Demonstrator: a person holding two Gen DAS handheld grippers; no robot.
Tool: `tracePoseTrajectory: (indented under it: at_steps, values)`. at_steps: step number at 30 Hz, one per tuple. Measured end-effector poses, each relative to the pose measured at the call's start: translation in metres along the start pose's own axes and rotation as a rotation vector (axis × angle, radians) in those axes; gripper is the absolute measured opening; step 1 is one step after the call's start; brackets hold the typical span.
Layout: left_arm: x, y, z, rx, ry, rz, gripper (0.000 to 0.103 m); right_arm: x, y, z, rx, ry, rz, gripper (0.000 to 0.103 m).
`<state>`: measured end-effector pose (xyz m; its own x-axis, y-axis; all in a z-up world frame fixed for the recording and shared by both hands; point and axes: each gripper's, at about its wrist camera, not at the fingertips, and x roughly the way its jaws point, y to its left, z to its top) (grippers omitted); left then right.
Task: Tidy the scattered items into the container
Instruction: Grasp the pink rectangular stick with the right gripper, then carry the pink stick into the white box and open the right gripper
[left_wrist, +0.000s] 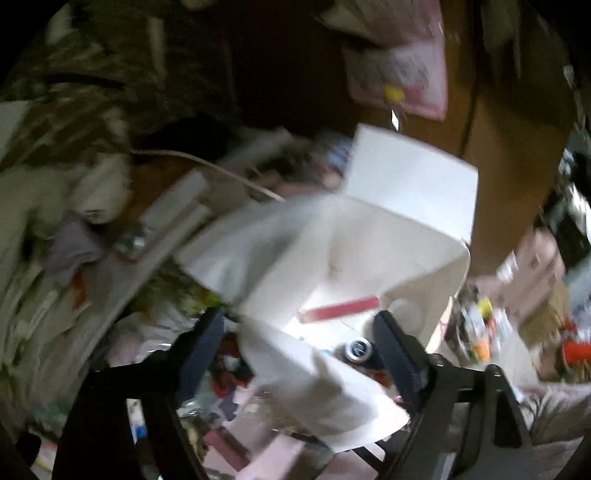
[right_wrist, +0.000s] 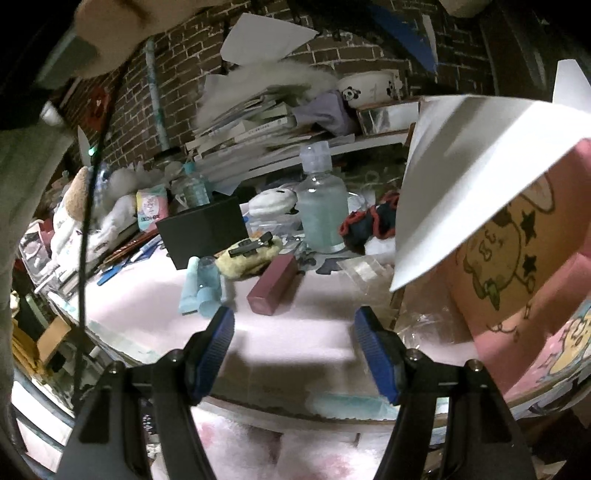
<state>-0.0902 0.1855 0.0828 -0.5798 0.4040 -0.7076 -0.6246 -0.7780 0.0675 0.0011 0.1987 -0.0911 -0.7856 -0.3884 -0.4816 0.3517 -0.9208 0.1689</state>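
Left gripper (left_wrist: 295, 343) spread over the white box (left_wrist: 369, 258); right gripper (right_wrist: 293, 347) spread, empty.
Left view: box opening seen centre, nothing pinched. Right view: maroon case (right_wrist: 273, 286) lies just above the fingers, long axis slanting upper right; right hand judged nearer.

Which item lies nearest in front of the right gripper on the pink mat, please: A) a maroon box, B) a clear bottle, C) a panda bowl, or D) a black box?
A: the maroon box lies just beyond the open right gripper, closer than the others.
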Motion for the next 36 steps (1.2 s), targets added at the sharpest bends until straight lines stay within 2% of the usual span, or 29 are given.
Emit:
tracePoseTrajectory:
  at_steps: [3,6,8,10,12,15,17,19,23,33,36]
  values:
    - [-0.023,0.017,-0.018,-0.085,-0.086,0.119,0.084,0.004,0.004,0.0,-0.013,-0.004,0.006,0.065]
    - [-0.053,0.042,-0.051,-0.23,-0.189,0.287,0.089,0.009,0.01,0.001,-0.031,-0.016,0.005,0.063]
    - [-0.065,0.058,-0.073,-0.316,-0.238,0.365,0.092,0.016,0.016,0.004,-0.043,-0.026,-0.003,0.059]
    - [-0.076,0.076,-0.1,-0.414,-0.275,0.449,0.092,0.026,0.023,0.006,-0.063,-0.021,-0.031,0.047]
    - [-0.081,0.093,-0.124,-0.496,-0.284,0.504,0.092,0.035,0.026,0.007,-0.068,-0.018,-0.046,0.044]
    - [-0.08,0.111,-0.154,-0.57,-0.27,0.52,0.092,0.046,0.03,0.007,-0.072,-0.026,-0.078,0.034]
    - [-0.072,0.122,-0.172,-0.61,-0.233,0.524,0.092,0.052,0.032,0.007,-0.079,-0.027,-0.092,0.032]
    - [-0.067,0.125,-0.186,-0.64,-0.211,0.529,0.092,0.057,0.033,0.007,-0.08,-0.023,-0.096,0.025]
    - [-0.056,0.128,-0.203,-0.672,-0.191,0.496,0.092,0.061,0.035,0.004,-0.091,-0.045,-0.123,0.016]
    - [-0.04,0.118,-0.222,-0.664,-0.147,0.48,0.092,0.015,0.027,-0.021,-0.072,-0.06,-0.099,0.015]
    - [-0.04,0.117,-0.222,-0.669,-0.152,0.47,0.092,0.011,0.031,-0.03,-0.096,-0.103,-0.102,0.017]
